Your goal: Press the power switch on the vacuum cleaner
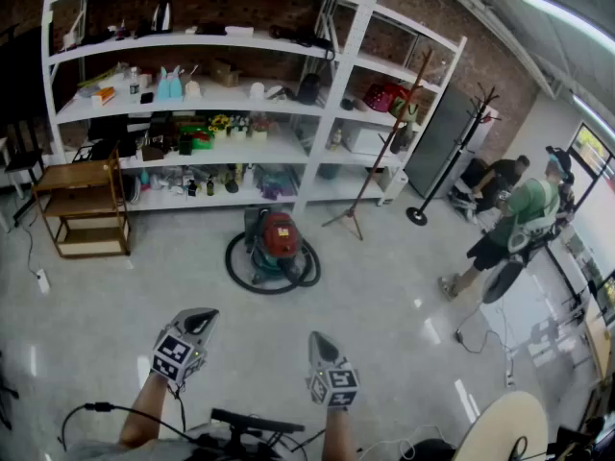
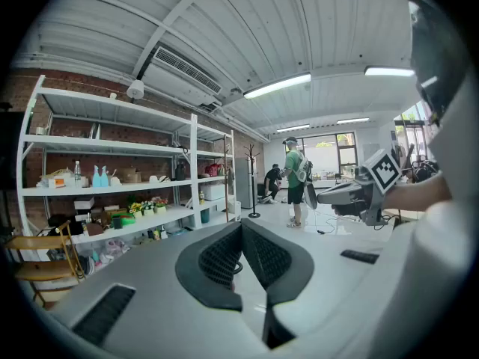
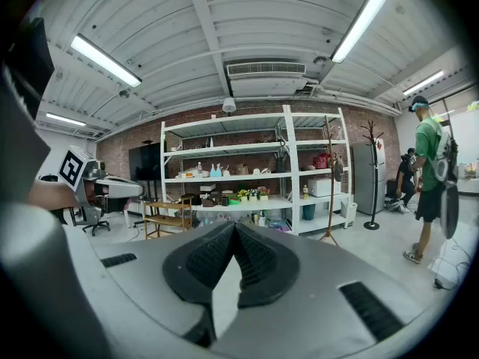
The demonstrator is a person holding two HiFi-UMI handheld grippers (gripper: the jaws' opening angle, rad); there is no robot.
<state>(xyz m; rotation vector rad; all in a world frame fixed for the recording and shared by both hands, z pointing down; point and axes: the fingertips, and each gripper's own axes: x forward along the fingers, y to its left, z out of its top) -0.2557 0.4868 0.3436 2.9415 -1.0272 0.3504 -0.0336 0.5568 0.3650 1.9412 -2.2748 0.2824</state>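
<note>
The vacuum cleaner (image 1: pixel 278 242) is a red-topped canister with a green body, standing on the floor in front of the shelves with its black hose (image 1: pixel 240 275) coiled round it. Its power switch is too small to make out. My left gripper (image 1: pixel 204 316) and right gripper (image 1: pixel 318 338) are held low in the head view, well short of the vacuum, both pointing toward it. In the left gripper view the jaws of the left gripper (image 2: pixel 241 229) are closed together with nothing between them. The right gripper (image 3: pixel 235 228) looks the same in its own view. Neither gripper view shows the vacuum.
Tall white shelving (image 1: pixel 346 75) full of small items lines the brick wall. A wooden rack (image 1: pixel 85 205) stands at the left, a coat stand (image 1: pixel 461 152) and a leaning pole (image 1: pixel 384 147) at the right. A person in green (image 1: pixel 514 224) walks there. A round table (image 1: pixel 509 430) sits near right.
</note>
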